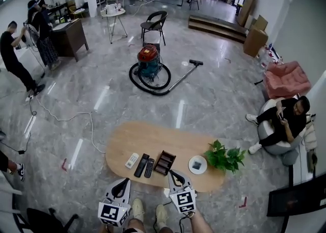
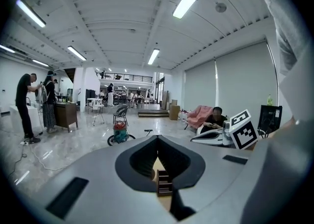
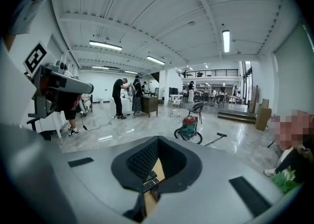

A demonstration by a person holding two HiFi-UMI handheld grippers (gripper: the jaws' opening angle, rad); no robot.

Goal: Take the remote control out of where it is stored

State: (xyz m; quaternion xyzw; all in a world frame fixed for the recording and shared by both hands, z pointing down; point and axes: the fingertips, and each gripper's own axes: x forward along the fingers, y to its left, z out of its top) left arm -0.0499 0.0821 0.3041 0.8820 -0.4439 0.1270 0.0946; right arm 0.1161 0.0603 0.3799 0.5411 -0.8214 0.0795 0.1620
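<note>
A white remote control [image 1: 132, 160] and two black remote controls [image 1: 141, 165] [image 1: 149, 167] lie flat on the oval wooden table [image 1: 132, 137]. Just right of them stands a brown wooden holder [image 1: 164, 162]. Both grippers hang above the table's near edge, apart from all of these. My left gripper [image 1: 124, 181] [image 2: 157, 139] is shut and empty; the holder [image 2: 164, 184] shows below its jaws. My right gripper [image 1: 171, 173] [image 3: 158, 140] is also shut with nothing in it; the black remotes [image 3: 149, 183] show under its jaws.
On the table's right end sit a white round dish [image 1: 197, 164] and a green plant [image 1: 224, 156]. Beyond the table stand a red vacuum cleaner [image 1: 149, 61] with its hose and a black chair [image 1: 154, 23]. A person [image 1: 282, 120] sits at the right; cables trail at the left.
</note>
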